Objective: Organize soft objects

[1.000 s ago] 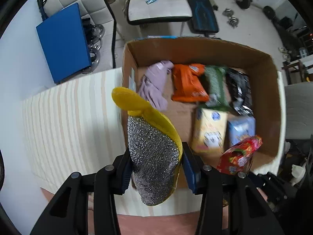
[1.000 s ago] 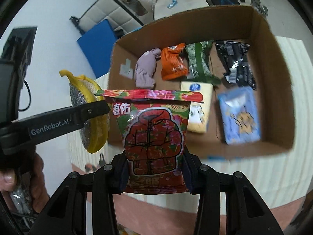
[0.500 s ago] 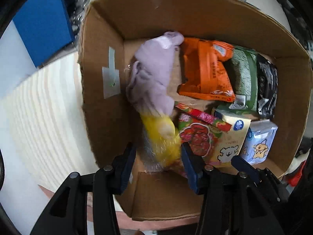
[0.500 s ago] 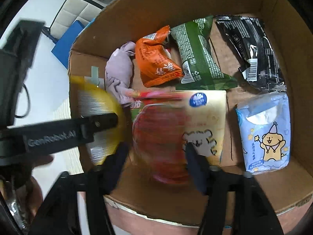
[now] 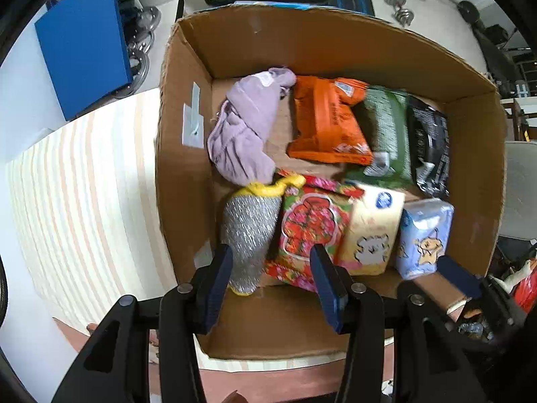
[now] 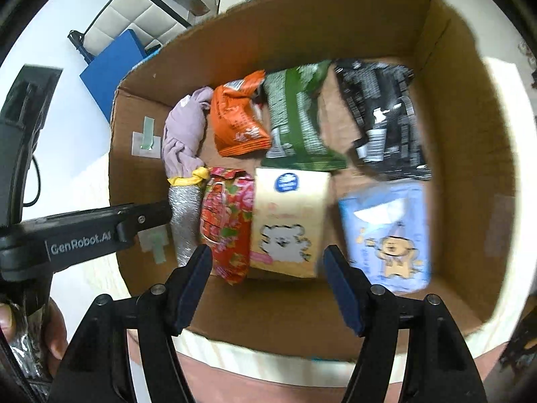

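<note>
Inside the cardboard box (image 5: pixel 188 174), at 7 o'clock, the silver scrubber (image 5: pixel 250 231) lies beside the red floral pack (image 5: pixel 308 228). Both my left claw (image 5: pixel 272 282) and right claw (image 6: pixel 268 285) hang released, grasping nothing.

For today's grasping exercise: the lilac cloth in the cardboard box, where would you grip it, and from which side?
Grip the lilac cloth at its bunched, wider lower half, coming straight down from above. It lies crumpled against the box wall on one side and its lower end touches the yellow-edged scrubber, so sideways entry looks blocked. The bare cardboard strip toward the orange packet leaves room for one finger.
</note>
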Demonstrator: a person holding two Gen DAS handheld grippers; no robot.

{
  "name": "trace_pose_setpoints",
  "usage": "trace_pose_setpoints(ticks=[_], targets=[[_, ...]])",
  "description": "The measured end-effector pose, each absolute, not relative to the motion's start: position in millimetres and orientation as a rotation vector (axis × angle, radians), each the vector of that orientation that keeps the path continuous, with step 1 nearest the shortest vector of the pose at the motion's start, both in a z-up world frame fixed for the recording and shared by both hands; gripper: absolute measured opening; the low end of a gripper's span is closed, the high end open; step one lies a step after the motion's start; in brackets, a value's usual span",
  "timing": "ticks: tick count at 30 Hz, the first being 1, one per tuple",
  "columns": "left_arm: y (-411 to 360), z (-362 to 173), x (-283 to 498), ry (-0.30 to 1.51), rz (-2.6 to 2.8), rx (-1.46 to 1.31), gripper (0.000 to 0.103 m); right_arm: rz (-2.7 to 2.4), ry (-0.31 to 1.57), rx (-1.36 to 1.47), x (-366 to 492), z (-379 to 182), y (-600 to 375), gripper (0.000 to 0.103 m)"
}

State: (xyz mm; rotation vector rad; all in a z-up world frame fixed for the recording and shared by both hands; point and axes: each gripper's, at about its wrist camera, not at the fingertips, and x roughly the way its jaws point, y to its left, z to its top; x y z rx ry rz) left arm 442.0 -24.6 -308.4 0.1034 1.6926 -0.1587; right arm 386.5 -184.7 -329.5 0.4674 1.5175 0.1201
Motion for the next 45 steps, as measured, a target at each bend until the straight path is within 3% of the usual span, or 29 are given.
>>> trace_pose_setpoints(ticks=[5,8,9,10,14,16,31,45], targets=[[-22,-288,411,1.603,-0.170,0.088,0.049,0.068,1.479,0.360,365,-306,-204,0.071],[-23,-272,401,1.537,-0.159,0.058,0.090,0.040,1.449,0.305,349,-296,-212,0.073],[-23,-268,396,1.511,-0.147,0.056,0.094,0.023,1.438,0.287,344,-292,-216,0.082],[-24,-265,392,1.487,-0.134,0.060,0.094,0.011,1.427,0.274,340,-289,-219,0.091],[-25,-258,382,1.451,-0.105,0.055,0.097,-0.022,1.411,0.256,336,-287,-225,0.094],[-24,-258,378,1.436,-0.095,0.046,0.098,-0.039,1.404,0.245,335,-287,-227,0.103],[-26,-236,353,1.331,-0.037,0.066,0.098,-0.080,1.357,0.168,325,-269,-223,0.103],[-34,-129,266,1.108,-0.056,0.042,0.098,-0.038,1.178,0.193,251,-172,-239,0.103]])
